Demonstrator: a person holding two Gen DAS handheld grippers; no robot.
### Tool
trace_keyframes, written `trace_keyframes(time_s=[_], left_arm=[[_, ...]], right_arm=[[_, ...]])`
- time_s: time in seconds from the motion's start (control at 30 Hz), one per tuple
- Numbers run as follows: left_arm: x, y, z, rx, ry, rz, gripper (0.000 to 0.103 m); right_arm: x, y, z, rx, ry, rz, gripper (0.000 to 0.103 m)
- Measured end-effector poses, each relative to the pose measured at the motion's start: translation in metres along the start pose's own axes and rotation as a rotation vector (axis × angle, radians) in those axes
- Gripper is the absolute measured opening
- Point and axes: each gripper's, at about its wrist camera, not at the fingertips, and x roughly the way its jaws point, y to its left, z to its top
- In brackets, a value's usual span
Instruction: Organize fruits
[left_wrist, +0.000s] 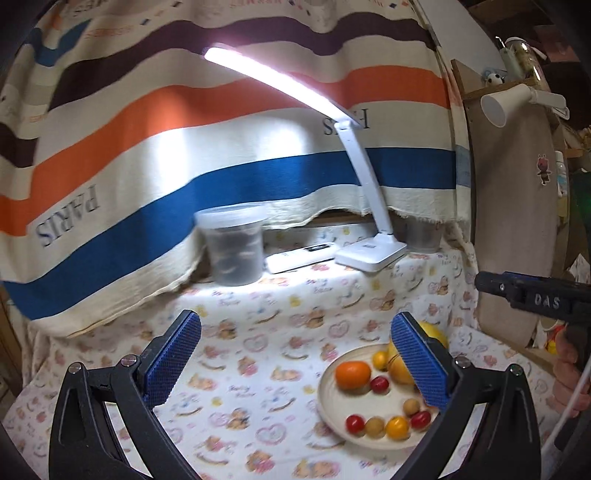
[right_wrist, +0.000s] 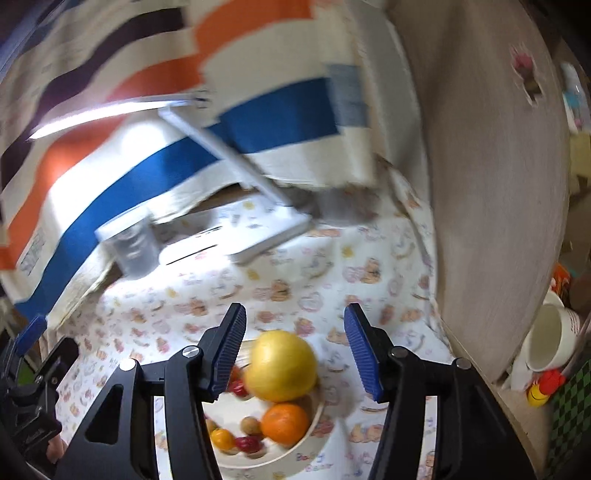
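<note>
While our right gripper (right_wrist: 295, 350) hung directly over the plate (left_wrist: 328, 406) with its jaws spread wide and nothing between them, we judged the step in hand to be the pick of the big yellow fruit (right_wrist: 282, 365), which sat on the far side of the plate and rose above everything else on it. To do that well we needed to come down with one pad on each flank of the yellow fruit at its widest girth, since it looked smooth, round and likely to roll; we also wanted to close slowly, because the orange (right_wrist: 285, 424) touched it on the near side and the cherry tomatoes (left_wrist: 379, 384) and small brown fruits (left_wrist: 411, 407) lay loose around the plate. Our left gripper (left_wrist: 295, 358) was likewise released and empty, held to the left of the plate over bare cloth, where it could steady the plate's rim if needed. Under the plate lay a pale tablecloth (left_wrist: 240, 332) printed with bears and hearts, soft enough that the plate might slide. Beyond the plate stood a lit white desk lamp (left_wrist: 369, 254), a lidded clear tub (left_wrist: 234, 247) to the lamp's left, and a striped hanging cloth (left_wrist: 221, 166) behind; a wooden panel (left_wrist: 517, 221) closed the right side. Both views were motion-blurred.
</note>
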Motion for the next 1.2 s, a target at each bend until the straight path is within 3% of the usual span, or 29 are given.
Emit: trace_keyframes(time_s=[0.2, 0.33, 0.57, 0.8, 1.03, 1.1, 1.2], left_arm=[[-0.011, 0.013, -0.027, -0.011, -0.014, 0.022, 0.102], [-0.006, 0.022, -0.039, -0.054, -0.008, 0.006, 0.102], [-0.002, 0.032, -0.051, -0.05, 0.017, 0.046, 0.102], [-0.003, 0.029, -0.063, -0.045, -0.004, 0.087, 0.102], [0.004, 0.023, -0.07, -0.053, 0.05, 0.058, 0.102], [0.007, 0.025, -0.071, -0.063, 0.067, 0.059, 0.102], [0.01, 0.03, -0.072, -0.087, 0.083, 0.073, 0.102]], right_arm=[[-0.008, 0.023, -0.034, -0.063, -0.084, 0.014, 0.071], [-0.001, 0.025, -0.043, -0.076, -0.07, 0.022, 0.084], [0.005, 0.029, -0.058, -0.106, -0.103, -0.004, 0.092], [0.015, 0.036, -0.07, -0.148, -0.089, -0.034, 0.093], [0.021, 0.044, -0.083, -0.182, -0.094, -0.082, 0.093], [0.024, 0.046, -0.083, -0.192, -0.07, -0.079, 0.1], [0.023, 0.048, -0.083, -0.197, -0.074, -0.079, 0.102]])
